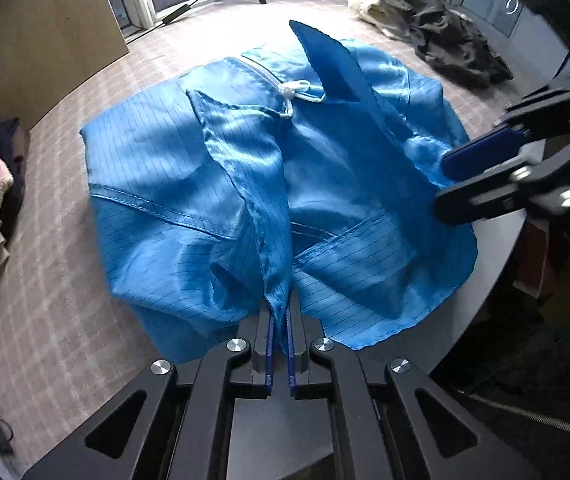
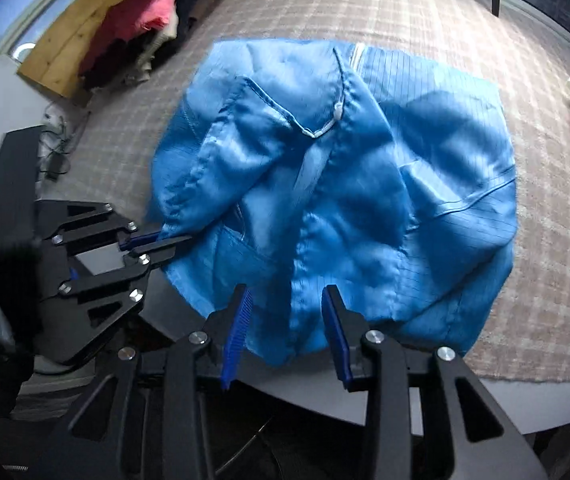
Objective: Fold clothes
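Blue garment (image 1: 189,184): left tongs (image 1: 281,344) pinch its edge; right tongs (image 2: 287,332) parted above it.

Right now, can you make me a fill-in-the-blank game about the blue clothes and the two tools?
1. The left tool is shut on a fold of the ____ garment.
2. The right tool has its jaws ____, with nothing pinched between them.
3. The garment lies on a ____-patterned cloth.
4. The pile of clothes near the wooden board has a ____ piece on top.

Missing words: blue; open; checked; pink
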A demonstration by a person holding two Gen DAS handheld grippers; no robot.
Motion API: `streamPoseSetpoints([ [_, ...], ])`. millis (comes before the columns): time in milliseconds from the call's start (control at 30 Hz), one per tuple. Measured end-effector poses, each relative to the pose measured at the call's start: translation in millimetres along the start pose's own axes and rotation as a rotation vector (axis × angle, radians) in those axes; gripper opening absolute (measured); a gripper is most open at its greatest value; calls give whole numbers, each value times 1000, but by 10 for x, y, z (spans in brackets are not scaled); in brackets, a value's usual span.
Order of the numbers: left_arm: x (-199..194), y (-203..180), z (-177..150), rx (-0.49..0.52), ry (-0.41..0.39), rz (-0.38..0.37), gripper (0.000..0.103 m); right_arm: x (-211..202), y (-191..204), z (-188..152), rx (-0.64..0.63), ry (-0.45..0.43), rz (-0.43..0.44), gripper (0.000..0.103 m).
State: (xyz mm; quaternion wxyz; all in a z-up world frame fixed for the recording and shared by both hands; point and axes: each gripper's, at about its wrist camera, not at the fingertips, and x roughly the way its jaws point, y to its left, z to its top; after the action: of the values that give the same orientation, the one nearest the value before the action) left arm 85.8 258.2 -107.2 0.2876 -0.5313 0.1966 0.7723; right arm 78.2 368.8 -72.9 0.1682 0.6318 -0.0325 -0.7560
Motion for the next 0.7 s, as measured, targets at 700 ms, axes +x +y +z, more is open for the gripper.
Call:
streamPoseSetpoints([
  [700, -397, 850, 518, -172, -270, 7, 1, -508, -1780, -203, 552, -513, 490, 2],
])
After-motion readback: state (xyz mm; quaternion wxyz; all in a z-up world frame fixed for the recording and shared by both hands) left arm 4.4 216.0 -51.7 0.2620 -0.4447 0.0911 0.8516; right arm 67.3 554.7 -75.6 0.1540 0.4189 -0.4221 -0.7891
